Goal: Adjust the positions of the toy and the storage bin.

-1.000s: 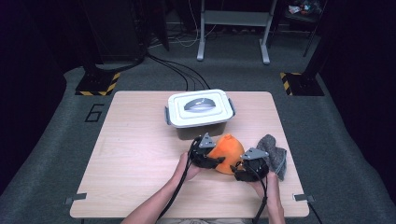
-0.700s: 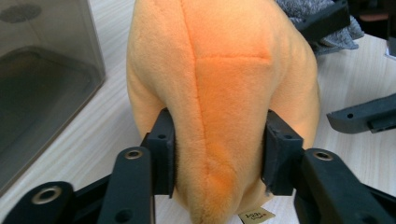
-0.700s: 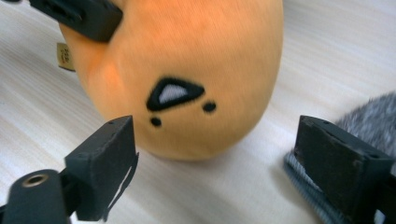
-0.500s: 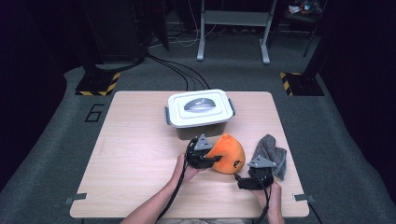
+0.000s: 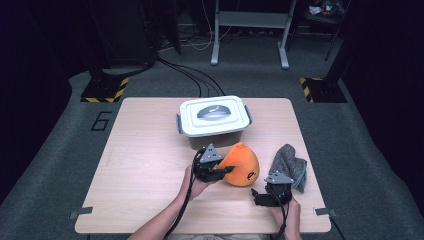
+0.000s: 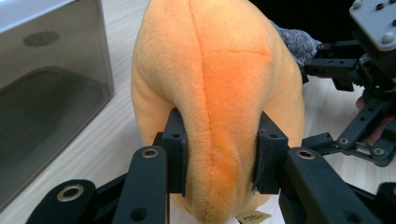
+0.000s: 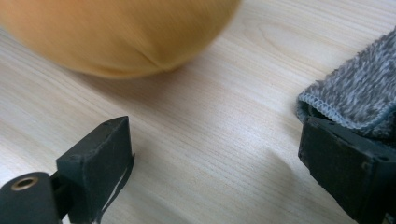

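While pinched at its narrow end between the pads point(image 6: 176, 156) of the left gripper point(image 5: 216, 169), orange plush point(image 5: 242, 164) bulging out on both sides of the jaws, seam running up the middle straight ahead of that gripper. Resting low on the surface point(image 5: 145, 165), rounded bulk lying past the jaw tips and away from the hand point(image 5: 194, 185). Small tag point(image 6: 248, 217) hanging under the squeezed end, right below the jaws. Off to that gripper's left, close by, a clear box point(image 6: 51, 93) with a white lid point(image 5: 214, 115), wall just beside the plush, whether touching it not clear. Off to its right and farther out, right gripper point(image 5: 261, 196) down at the near edge of the surface, jaws spread wide and holding nothing, bare wood between them. Ahead of the right gripper and to its left, underside of the plush point(image 7: 116, 32), blurred, apart from both jaws. Against its right jaw, folded edge of a grey cloth point(image 7: 359, 100), lying on top of the jaw's outer corner as seen along that gripper, contact likely but not certain. In the high view, cloth point(image 5: 290, 162) just beyond the right gripper, near the plush without touching it. Cables trailing back from both grippers along the forearms toward the bottom edge.
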{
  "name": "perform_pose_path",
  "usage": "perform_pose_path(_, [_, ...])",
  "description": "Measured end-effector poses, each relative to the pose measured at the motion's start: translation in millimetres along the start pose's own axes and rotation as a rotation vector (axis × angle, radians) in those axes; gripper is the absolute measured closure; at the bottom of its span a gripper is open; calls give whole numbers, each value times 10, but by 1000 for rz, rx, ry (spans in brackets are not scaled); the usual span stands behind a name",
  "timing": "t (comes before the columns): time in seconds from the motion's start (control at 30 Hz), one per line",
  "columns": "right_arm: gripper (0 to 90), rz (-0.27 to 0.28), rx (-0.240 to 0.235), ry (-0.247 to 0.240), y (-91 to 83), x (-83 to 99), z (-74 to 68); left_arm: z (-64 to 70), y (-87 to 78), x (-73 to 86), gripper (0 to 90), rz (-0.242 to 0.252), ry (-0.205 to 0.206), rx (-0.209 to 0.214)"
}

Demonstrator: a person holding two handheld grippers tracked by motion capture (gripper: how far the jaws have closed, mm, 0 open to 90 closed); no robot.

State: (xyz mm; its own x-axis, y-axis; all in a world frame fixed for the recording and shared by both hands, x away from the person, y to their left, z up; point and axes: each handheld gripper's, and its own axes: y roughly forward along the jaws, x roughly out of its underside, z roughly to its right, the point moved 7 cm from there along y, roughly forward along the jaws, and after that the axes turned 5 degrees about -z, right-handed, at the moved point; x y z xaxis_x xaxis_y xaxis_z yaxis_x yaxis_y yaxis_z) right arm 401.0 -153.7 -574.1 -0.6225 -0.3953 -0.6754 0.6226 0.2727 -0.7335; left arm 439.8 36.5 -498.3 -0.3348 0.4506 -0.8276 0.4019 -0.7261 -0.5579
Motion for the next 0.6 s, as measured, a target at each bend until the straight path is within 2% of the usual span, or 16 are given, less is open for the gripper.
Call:
perform_pose_path(0.07, [87,13,-5,11,11,2,-7,-5,-54,13,641,3,-3,-3])
perform_pose_path(0.1, [87,10,-2,-4,6,9,3,-8,-74,19,641,5,-5,-6])
perform_pose_path(0.23, [84,8,-5,-3,11,9,4,-20,-165,36,638,14,-9,-17])
perform_pose_path(0.3, [82,14,-2,17,20,1,-3,-17,-210,49,637,21,-19,-23])
perform_pose_path(0.37, [77,9,-10,8,17,6,4,-19,-261,64,636,28,-24,-29])
perform_pose_path(0.47, [75,9,-16,31,26,3,-1,-21,-333,85,635,34,-27,-34])
perform_pose_path(0.6, [74,6,-20,25,25,6,-1,-41,-455,123,633,34,-30,-46])
